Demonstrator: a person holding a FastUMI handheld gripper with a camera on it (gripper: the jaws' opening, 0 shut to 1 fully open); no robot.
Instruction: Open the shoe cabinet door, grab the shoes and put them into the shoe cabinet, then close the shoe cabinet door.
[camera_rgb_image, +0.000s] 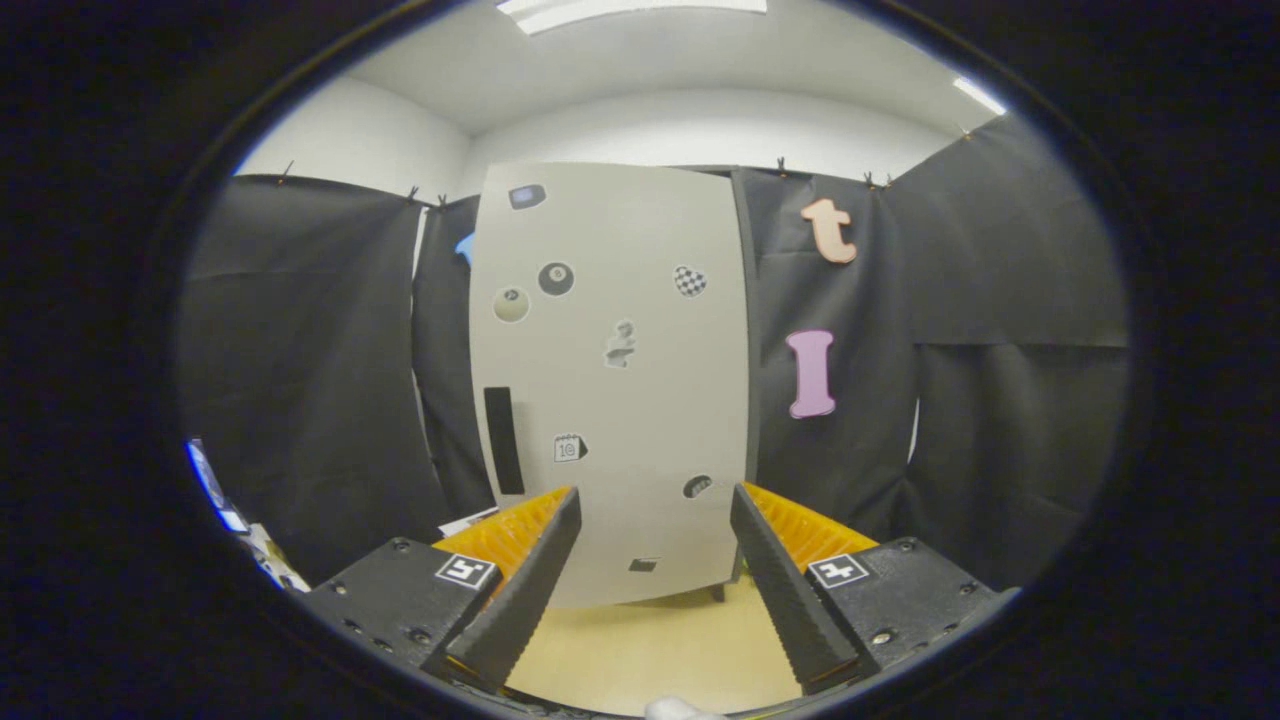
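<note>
The shoe cabinet (615, 390) stands upright beyond my fingers, a tall pale grey box with its door closed. Several small stickers dot the door front. A dark vertical handle slot (503, 440) sits near the door's left edge, a little above my left finger. My gripper (655, 495) is open, with nothing between its fingers, and hangs some way short of the door. A small white rounded thing (675, 710) peeks in just below the fingers; I cannot tell what it is.
Black cloth walls (300, 380) close the booth on both sides and behind the cabinet. A light wood floor (650, 640) lies between the fingers and the cabinet's base. Some clutter (250, 540) shows low on the left past the cloth.
</note>
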